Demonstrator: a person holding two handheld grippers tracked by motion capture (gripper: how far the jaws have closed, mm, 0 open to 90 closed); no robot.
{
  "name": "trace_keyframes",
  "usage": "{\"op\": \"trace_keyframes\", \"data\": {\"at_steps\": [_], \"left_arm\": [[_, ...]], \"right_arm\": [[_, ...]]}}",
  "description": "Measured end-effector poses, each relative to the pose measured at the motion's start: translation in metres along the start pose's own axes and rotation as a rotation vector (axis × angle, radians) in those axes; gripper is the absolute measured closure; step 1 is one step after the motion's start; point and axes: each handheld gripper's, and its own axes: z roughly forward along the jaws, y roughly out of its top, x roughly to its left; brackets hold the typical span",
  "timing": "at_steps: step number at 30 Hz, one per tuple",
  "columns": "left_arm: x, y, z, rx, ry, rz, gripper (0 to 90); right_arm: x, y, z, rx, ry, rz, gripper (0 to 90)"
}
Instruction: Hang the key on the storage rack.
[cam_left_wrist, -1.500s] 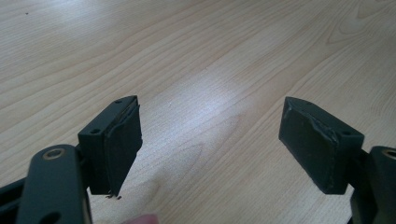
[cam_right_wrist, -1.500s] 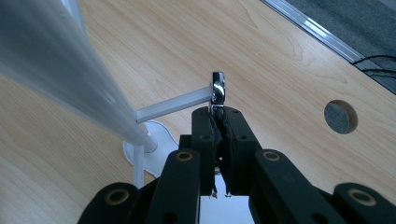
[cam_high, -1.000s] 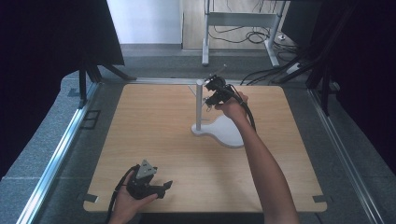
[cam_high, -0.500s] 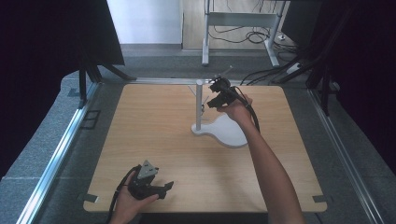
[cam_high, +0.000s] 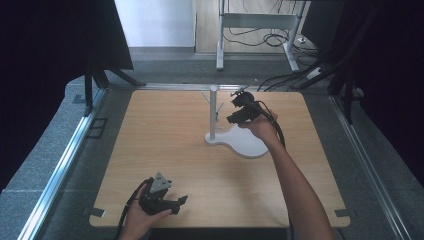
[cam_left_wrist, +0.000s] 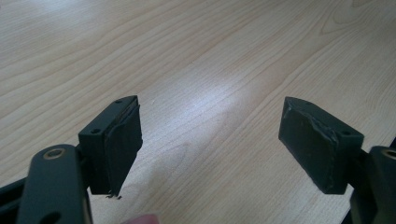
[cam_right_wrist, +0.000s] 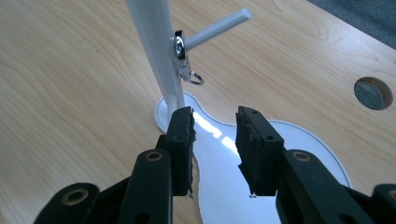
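The right gripper (cam_high: 235, 111) hangs above the table (cam_high: 165, 145), held by a hand at the end of an outstretched forearm. Just beside its tips stands a white stand (cam_high: 214, 114) whose flat base (cam_high: 245, 145) lies beneath the gripper. Well apart, near the table's front edge, the left gripper (cam_high: 172, 204) rests low in the other hand.

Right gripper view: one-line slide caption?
Right gripper, jaws apart and empty, above the white stand, facing a metal clip hung on its peg.
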Motion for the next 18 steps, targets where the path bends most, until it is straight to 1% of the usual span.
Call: {"op": "trace_keyframes", "data": {"at_steps": [6, 9, 18], "left_arm": [[-0.002, 0.0, 0.003, 0.004, 0.001, 0.001, 21.9], [-0.002, 0.0, 0.003, 0.007, 0.001, 0.004, 21.9], [-0.006, 0.0, 0.005, 0.016, 0.002, 0.012, 21.9]], "right_arm": [[0.0, -0.018, -0.005, -0.022, 0.015, -0.002, 65.0], [0.0, -0.028, -0.01, -0.041, 0.027, 0.0, 63.9], [0.005, -0.071, -0.023, -0.087, 0.064, -0.005, 61.7]]}}
